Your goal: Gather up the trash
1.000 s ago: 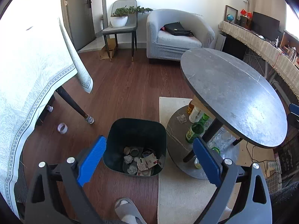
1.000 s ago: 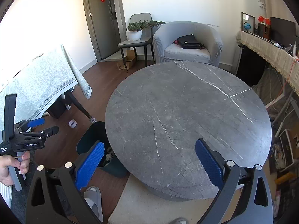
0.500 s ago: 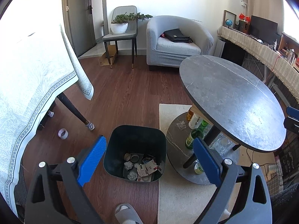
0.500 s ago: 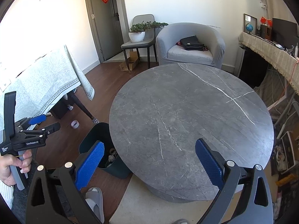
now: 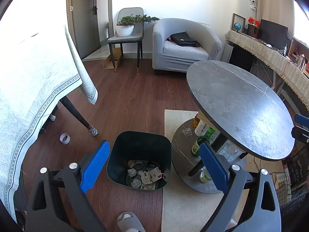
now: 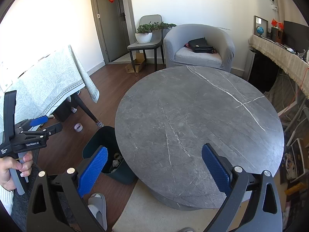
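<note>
Beside the round table (image 6: 202,119), your bin (image 5: 139,160) already holds crumpled paper and wrappers, while both your left gripper (image 5: 154,166) and right gripper (image 6: 154,166) hang spread and empty; I judge collection largely done, save perhaps the crumpled scrap (image 5: 187,131) on the lower shelf (image 5: 179,154).
</note>
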